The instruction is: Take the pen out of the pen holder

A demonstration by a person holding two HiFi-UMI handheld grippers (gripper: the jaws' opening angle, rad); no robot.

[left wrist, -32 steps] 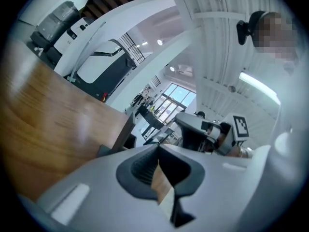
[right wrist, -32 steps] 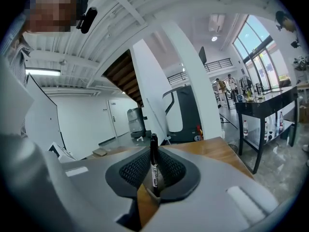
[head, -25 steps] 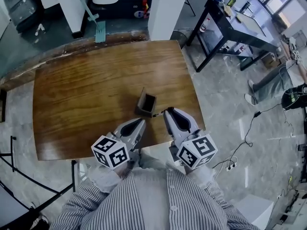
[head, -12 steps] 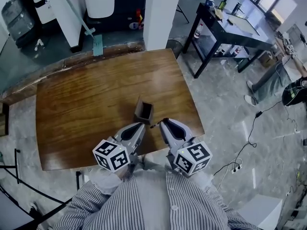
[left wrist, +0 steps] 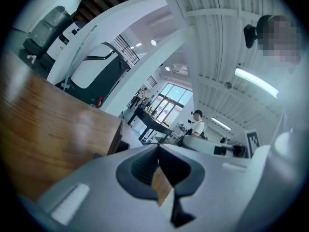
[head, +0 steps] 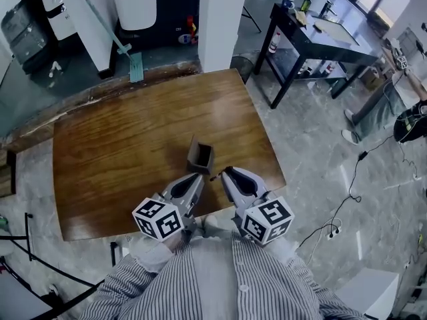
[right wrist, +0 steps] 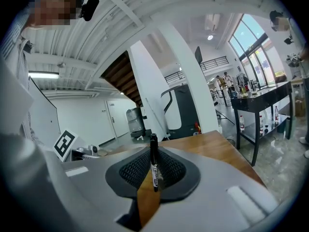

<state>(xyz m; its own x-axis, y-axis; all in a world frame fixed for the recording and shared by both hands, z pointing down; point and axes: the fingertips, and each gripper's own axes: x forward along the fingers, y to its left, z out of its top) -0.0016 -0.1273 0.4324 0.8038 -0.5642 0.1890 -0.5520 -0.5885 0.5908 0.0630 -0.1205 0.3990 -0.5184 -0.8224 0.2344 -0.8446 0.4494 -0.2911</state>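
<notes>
In the head view, a brown wooden table with a glossy top (head: 133,145) fills the middle of the frame; a small dark brown, open-topped rectangular pen holder (head: 200,156) stands upright on it, just right of centre and near the table's lower edge; no pen is seen in its opening.

The right gripper (head: 225,173) is seen just below and to the right of the holder, apart from it; in the right gripper view its jaws are closed narrowly on a slim black marker pen with a white label (right wrist: 154,164); the pen is clamped upright between the dark ribbed pads (right wrist: 137,170), with its capped end rising above them; in the head view only a short dark end of it (head: 215,177) is seen, pointing left from the jaw tips, clear of the holder.

The left gripper (head: 197,177) is held just below the holder, beside the right one; in the left gripper view its jaws (left wrist: 158,149) are brought together at the tips, with nothing between them.

A grey-and-white striped shirt (head: 220,279) fills the lower edge of the head view; a black side table (head: 320,35) stands at the upper right.
</notes>
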